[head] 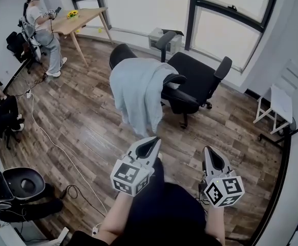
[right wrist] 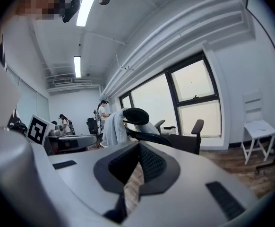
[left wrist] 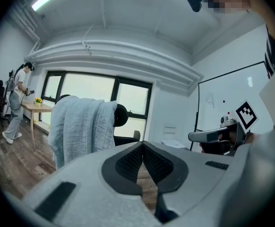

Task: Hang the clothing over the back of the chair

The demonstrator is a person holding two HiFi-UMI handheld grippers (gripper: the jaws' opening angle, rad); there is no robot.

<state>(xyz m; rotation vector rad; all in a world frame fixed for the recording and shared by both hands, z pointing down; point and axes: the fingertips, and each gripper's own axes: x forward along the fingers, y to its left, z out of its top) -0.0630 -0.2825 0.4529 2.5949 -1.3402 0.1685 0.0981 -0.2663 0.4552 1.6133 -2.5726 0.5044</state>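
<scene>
A pale blue-grey garment (head: 137, 94) hangs draped over the back of a black office chair (head: 192, 83) in the middle of the wooden floor. The left gripper view shows the same garment (left wrist: 78, 126) covering the chair back, with the black headrest (left wrist: 120, 115) poking out beside it. In the right gripper view the garment (right wrist: 112, 126) and chair (right wrist: 175, 141) stand further off. My left gripper (head: 150, 146) and right gripper (head: 213, 159) are held low in front of me, well short of the chair. Both are shut with nothing between the jaws.
A wooden table (head: 80, 20) stands at the back left with a person (head: 41, 32) beside it. A white folding stand (head: 279, 104) is at the right wall. Cables (head: 51, 142) trail over the floor at left, near a round black base (head: 23, 183).
</scene>
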